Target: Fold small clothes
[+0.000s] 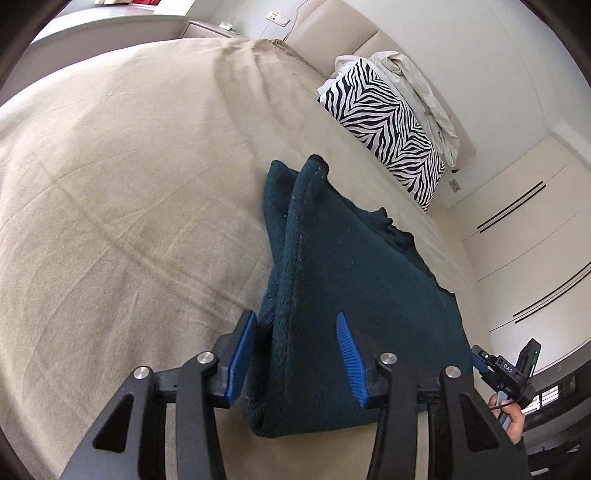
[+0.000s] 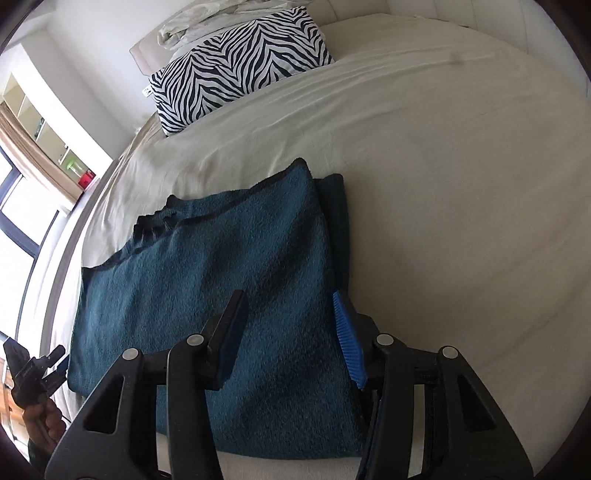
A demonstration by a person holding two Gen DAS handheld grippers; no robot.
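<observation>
Dark teal knit sweater (image 1: 351, 280) lies on the bed (image 1: 129, 177), folded lengthwise, w/ one side edge doubled over into a narrow flap; ribbed neckline shows at the far end in the right wrist view (image 2: 207, 266). It sits near the bed's edge, foot end close to both cams.

Left tongs (image 1: 297, 360): jaws spread wide, blue ribbed pads either side of the sweater's folded edge. Left pad (image 1: 242, 356) is just beside the fold's outer side, right pad (image 1: 351, 360) sits over the flat top layer. Not pinching; gap on both sides of the cloth ridge.

Right tongs (image 2: 291, 339): also spread wide, over the near part of the sweater. One finger (image 2: 231, 339) is above the teal fabric, the other blue pad (image 2: 347, 339) at the sweater's folded side edge. Can't tell if pads touch the cloth; nothing clamped.

Each tool shows up in the other's cam: right one at the frame edge in the left view (image 1: 506, 373), left one w/ the hand (image 2: 40, 421) gripping it in the right view.

Zebra-print pillow (image 2: 236, 62) at the head of the bed, well apart from the sweater, w/ crumpled pale bedding (image 1: 417, 88) behind it against the padded headboard (image 1: 343, 26). Beige sheet (image 2: 443, 166) w/ creases covers the mattress.
</observation>
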